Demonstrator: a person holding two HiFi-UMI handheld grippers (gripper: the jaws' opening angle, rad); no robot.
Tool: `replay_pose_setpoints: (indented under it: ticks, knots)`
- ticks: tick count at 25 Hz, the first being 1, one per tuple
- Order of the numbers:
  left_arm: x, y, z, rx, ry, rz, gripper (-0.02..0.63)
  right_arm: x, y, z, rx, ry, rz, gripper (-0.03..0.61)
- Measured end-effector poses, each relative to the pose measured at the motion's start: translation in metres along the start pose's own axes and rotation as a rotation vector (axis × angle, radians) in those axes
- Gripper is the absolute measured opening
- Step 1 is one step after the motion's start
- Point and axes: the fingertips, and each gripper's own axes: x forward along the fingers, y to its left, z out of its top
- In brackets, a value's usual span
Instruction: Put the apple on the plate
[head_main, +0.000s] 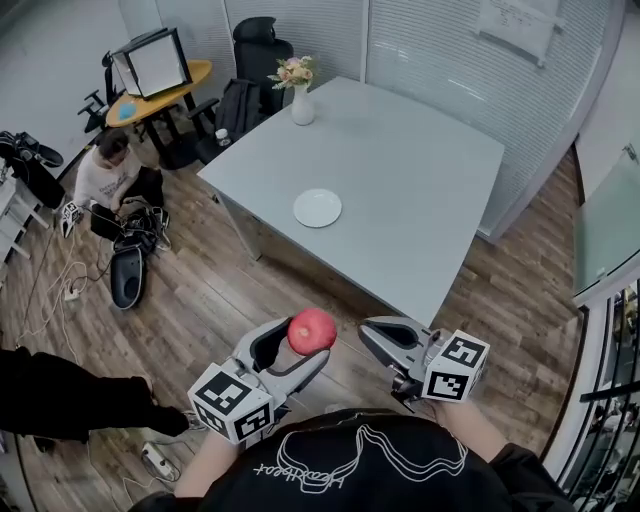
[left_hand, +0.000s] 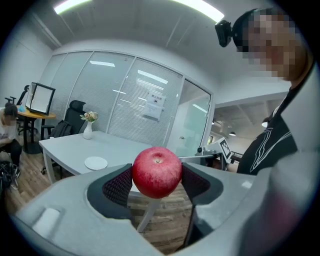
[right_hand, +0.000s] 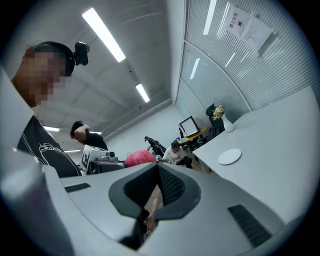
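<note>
A red apple (head_main: 312, 330) is held in the air over the wooden floor, short of the table's near edge, with my left gripper (head_main: 309, 343) shut on it. In the left gripper view the apple (left_hand: 156, 171) sits stem-up between the two black pads (left_hand: 118, 186). The round white plate (head_main: 317, 208) lies bare near the middle of the grey table (head_main: 430, 170), well ahead of both grippers. My right gripper (head_main: 372, 333) hovers just right of the apple, shut with nothing in it. Its own view shows the jaws (right_hand: 159, 182) closed, with the apple (right_hand: 140, 158) beyond them and the plate (right_hand: 229, 156) far off.
A white vase of flowers (head_main: 300, 95) stands at the table's far corner. A person (head_main: 112, 172) sits on the floor at the left among cables, near a round yellow table (head_main: 160, 88) and office chairs (head_main: 258, 48). Glass walls close off the far and right sides.
</note>
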Motion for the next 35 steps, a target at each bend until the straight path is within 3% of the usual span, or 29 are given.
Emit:
replay_pose_setpoints:
  ticks: [8,17,30,35]
  knots:
    - [0.026,0.024,0.014,0.040,-0.011,-0.010,0.316,0.011,-0.034,0.015,-0.029,-0.002,-0.034,0.008]
    - [0.059,0.095,0.029,0.051,-0.001,-0.052,0.316,0.046,-0.082,0.036,-0.016,-0.032,-0.117,0.008]
    - [0.116,0.234,0.093,0.084,0.079,-0.228,0.316,0.148,-0.164,0.096,0.049,-0.125,-0.307,0.008]
    - [0.143,0.274,0.100,0.095,0.127,-0.315,0.316,0.175,-0.195,0.106,0.074,-0.175,-0.394,0.008]
